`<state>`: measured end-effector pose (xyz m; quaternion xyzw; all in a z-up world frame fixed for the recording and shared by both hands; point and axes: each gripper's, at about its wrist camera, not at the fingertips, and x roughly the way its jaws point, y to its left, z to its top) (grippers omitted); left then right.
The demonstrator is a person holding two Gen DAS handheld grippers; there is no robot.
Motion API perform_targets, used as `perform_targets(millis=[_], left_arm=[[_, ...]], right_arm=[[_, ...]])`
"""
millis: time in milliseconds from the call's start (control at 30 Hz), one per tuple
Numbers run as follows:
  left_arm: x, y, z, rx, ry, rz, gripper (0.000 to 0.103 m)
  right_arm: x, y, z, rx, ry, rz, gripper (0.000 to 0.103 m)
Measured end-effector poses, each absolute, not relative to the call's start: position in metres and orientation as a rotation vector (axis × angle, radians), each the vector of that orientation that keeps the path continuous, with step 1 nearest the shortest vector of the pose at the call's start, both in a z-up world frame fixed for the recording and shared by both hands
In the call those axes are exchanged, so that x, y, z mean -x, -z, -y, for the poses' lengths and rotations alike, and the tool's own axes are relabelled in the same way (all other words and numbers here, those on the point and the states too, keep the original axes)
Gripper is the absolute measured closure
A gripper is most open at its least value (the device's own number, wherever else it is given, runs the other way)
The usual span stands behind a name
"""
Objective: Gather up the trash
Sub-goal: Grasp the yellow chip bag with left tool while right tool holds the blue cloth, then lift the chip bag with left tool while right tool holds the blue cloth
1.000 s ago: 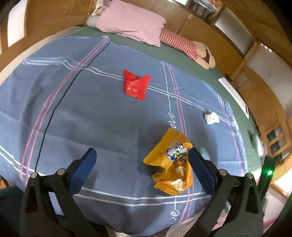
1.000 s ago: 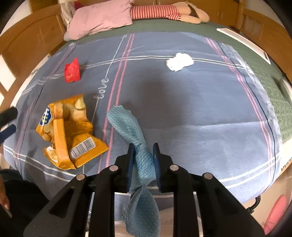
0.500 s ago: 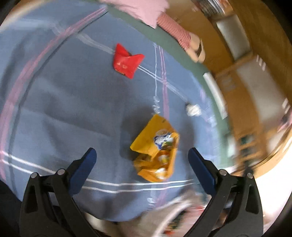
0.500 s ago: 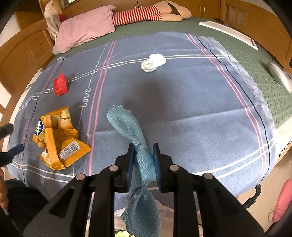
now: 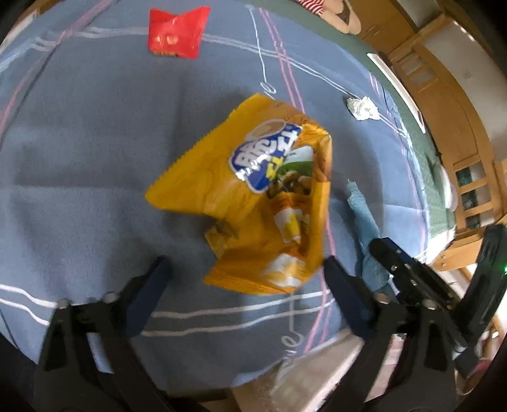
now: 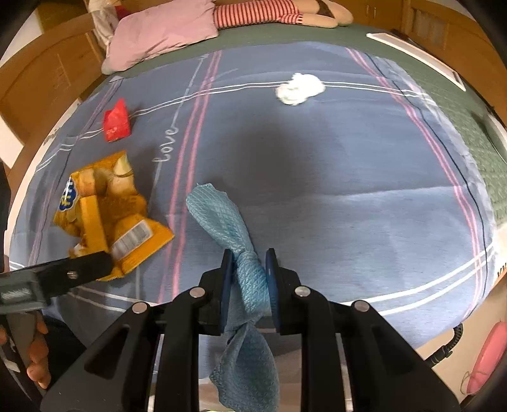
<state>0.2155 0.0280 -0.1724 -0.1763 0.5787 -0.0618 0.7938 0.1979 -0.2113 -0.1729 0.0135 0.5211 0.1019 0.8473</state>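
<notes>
My left gripper is closing, orange chip bag on the bed just ahead between its untouching fingers; right gripper clamps the blue cloth.

The striped doll is cut off at the left wrist view's top edge. The yellow snack bag is motion-blurred there. In the right wrist view's lower left, the left tool hides the bag's near corner.

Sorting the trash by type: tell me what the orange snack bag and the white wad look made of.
Orange snack bag: thin glossy plastic film, judging by its sheen, sharp creases and printed barcode. White wad: probably crumpled tissue paper, matte and softly crinkled; too small to be sure.
</notes>
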Motion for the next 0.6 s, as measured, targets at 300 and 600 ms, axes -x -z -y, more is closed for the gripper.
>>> perform_targets(millis=[300,600], left_arm=[[-0.211,0.156,-0.020,0.263,0.134,-1.159,0.061],[-0.200,0.141,-0.024,0.247,0.133,-1.090,0.062]], right_arm=[[-0.198,0.161,0.213,-0.022,-0.201,-1.080,0.081],[-0.196,0.163,0.214,-0.025,-0.186,-1.088,0.081]])
